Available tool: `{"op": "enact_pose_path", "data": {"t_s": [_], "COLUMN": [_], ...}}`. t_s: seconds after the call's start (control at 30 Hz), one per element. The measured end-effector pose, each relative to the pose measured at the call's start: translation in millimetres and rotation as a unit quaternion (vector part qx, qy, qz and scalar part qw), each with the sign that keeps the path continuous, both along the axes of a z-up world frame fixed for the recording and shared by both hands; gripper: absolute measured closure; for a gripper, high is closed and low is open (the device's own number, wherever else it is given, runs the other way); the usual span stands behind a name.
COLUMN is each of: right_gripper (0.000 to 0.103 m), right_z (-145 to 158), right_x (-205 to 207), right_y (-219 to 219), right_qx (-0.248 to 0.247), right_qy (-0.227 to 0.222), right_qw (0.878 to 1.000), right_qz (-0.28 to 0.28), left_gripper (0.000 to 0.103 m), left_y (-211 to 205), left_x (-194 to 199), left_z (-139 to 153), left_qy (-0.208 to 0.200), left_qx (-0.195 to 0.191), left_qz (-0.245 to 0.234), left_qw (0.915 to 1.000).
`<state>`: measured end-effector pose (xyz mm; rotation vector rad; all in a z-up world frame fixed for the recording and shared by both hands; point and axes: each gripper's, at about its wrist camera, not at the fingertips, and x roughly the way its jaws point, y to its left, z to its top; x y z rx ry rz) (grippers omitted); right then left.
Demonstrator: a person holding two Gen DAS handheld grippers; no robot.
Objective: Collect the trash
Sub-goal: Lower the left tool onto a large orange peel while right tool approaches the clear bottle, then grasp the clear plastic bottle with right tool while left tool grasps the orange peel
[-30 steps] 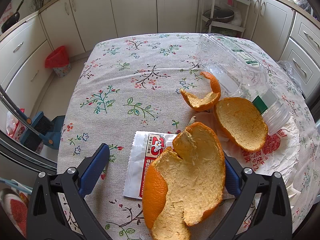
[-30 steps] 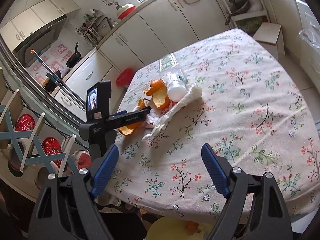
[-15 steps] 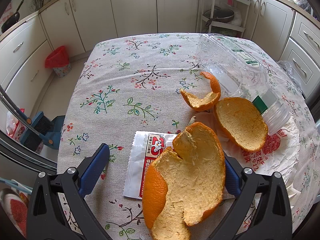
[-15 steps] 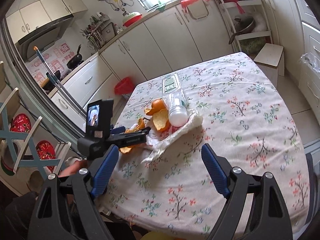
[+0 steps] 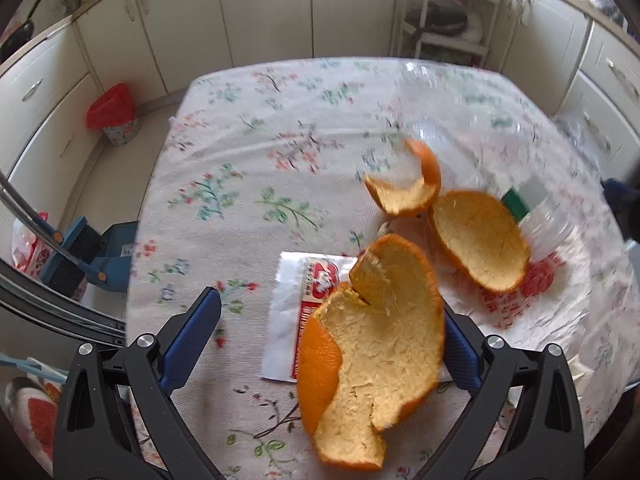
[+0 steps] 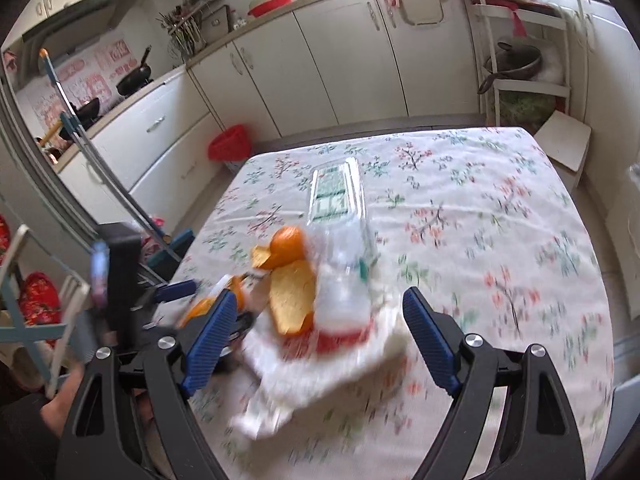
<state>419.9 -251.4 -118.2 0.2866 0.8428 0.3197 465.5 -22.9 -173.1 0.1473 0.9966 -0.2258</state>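
Note:
Trash lies on a floral tablecloth. A large orange peel lies between the open fingers of my left gripper, over a white and red sachet. Two more peels lie beyond it, beside a clear plastic bottle on a white crumpled wrapper. In the right wrist view, my right gripper is open and empty above the near end of the bottle, the peel and the wrapper. The left gripper's body shows at the left.
A small bin with a red liner stands on the floor by the cabinets beyond the table. A blue dustpan and brush stand left of the table. A white rack with pots stands at the far right.
My right gripper has moved forward and in over the table toward the bottle and wrapper. The left gripper has shifted slightly, with the peel still between its fingers.

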Motion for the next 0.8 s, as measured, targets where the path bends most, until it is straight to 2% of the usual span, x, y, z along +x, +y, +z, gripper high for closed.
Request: {"op": "enact_pose_path", "data": {"t_s": [0.07,0.17,0.4,0.7,0.77,0.8], "right_gripper": [0.022,0.022,0.022,0.022,0.03,0.034], "right_z": [-2.0,-6.9,-29.1,-32.6,-35.4,-37.0], "right_x": [14.9,32.7,65.6,79.3,81.3,83.3], "right_y": [2.6,6.3,16.3,26.2,28.0,28.0], "right_qx": [-0.013,-0.03,-0.054,-0.058,-0.058,-0.058], "right_qy": [-0.003,-0.003,0.025,0.029,0.036,0.04], "right_qw": [1.0,1.0,0.998,0.998,0.998,0.997], "right_qz": [-0.001,-0.003,-0.001,0.004,0.009,0.012], "left_gripper": [0.008,0.008,0.02,0.051,0.064,0.067], "left_y": [9.0,15.0,17.7,26.0,25.6,25.2], "left_x": [-4.8,-12.6,-23.5,-34.4,-34.5,-35.1], "left_z": [14.7,22.8,15.9,16.4,12.7,11.7], "left_qy": [-0.016,-0.019,0.019,0.045,0.057,0.059], "left_qx": [-0.021,-0.032,-0.051,-0.102,-0.107,-0.104], "left_qz": [-0.002,-0.015,-0.033,-0.008,-0.01,-0.012], "left_qw": [0.9996,0.9992,0.998,0.9938,0.9926,0.9927]}}
